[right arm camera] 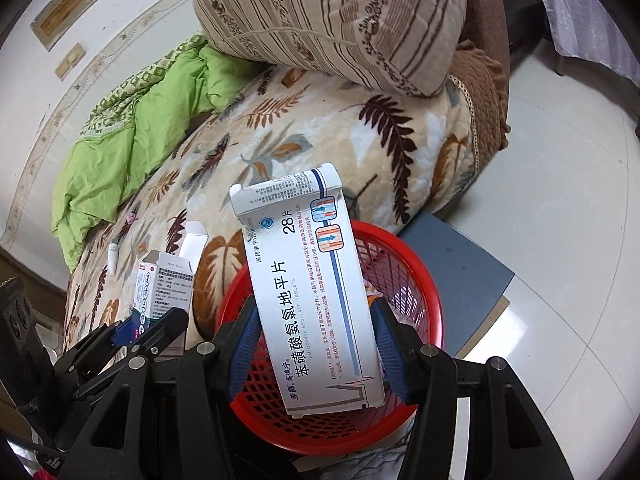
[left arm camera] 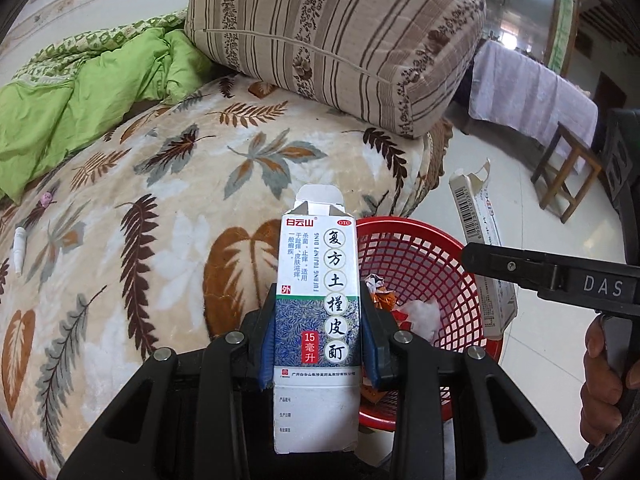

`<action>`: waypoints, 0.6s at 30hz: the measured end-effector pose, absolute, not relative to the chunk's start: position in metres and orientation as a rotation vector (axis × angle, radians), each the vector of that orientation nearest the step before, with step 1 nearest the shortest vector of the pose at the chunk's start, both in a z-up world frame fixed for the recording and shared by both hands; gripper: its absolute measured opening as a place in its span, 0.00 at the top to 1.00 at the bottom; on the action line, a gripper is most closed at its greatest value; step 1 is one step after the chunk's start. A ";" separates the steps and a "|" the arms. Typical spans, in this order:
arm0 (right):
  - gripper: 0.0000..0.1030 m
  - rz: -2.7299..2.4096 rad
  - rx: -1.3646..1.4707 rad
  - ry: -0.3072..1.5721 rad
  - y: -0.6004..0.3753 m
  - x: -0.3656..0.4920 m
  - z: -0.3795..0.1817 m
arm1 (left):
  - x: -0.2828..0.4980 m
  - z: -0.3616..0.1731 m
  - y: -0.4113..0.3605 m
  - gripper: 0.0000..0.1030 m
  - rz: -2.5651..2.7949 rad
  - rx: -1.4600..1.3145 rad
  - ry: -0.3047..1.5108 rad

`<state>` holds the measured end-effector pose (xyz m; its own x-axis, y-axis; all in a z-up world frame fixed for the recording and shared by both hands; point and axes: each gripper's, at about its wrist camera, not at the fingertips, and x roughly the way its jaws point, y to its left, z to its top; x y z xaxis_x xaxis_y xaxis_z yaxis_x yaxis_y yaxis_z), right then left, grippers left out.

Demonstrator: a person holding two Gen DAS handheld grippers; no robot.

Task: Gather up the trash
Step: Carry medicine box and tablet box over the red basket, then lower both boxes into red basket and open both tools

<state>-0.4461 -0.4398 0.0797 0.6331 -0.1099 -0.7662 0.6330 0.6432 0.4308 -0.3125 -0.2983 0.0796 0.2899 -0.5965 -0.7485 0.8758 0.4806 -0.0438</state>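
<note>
My left gripper point(left arm camera: 318, 344) is shut on a tall white-and-blue medicine box point(left arm camera: 318, 296) with an open top flap, held upright just left of the red mesh basket point(left arm camera: 432, 264). My right gripper point(right arm camera: 314, 344) is shut on a longer white tablet box point(right arm camera: 308, 288), held over the red basket point(right arm camera: 400, 280). The right gripper and its box point(left arm camera: 480, 248) also show in the left wrist view above the basket's right rim. The left gripper and its box point(right arm camera: 164, 292) show at the left of the right wrist view. Crumpled wrappers and white tissue point(left arm camera: 420, 312) lie in the basket.
The basket stands beside a bed with a leaf-patterned blanket point(left arm camera: 180, 200). A small white tube point(left arm camera: 19, 248) and a pink scrap point(left arm camera: 46, 199) lie on the blanket at left. A striped pillow point(left arm camera: 340, 40), a green quilt point(left arm camera: 80, 100) and a wooden stool point(left arm camera: 568, 168) are around.
</note>
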 end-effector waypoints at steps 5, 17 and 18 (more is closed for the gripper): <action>0.43 -0.483 0.744 0.782 -0.438 -0.445 0.079 | -0.316 0.074 -0.303 0.68 -1.025 0.443 0.791; 0.43 -0.487 0.759 0.797 -0.440 -0.444 0.072 | -0.319 0.067 -0.314 0.68 -1.040 0.475 0.806; 0.43 -0.486 0.761 0.797 -0.440 -0.444 0.072 | -0.319 0.067 -0.315 0.68 -1.040 0.474 0.809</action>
<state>-0.4442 -0.4405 0.0717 0.6142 -0.1085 -0.7816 0.6454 0.6391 0.4184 -0.3191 -0.3149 0.0666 0.2648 -0.5695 -0.7781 0.8944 0.4467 -0.0226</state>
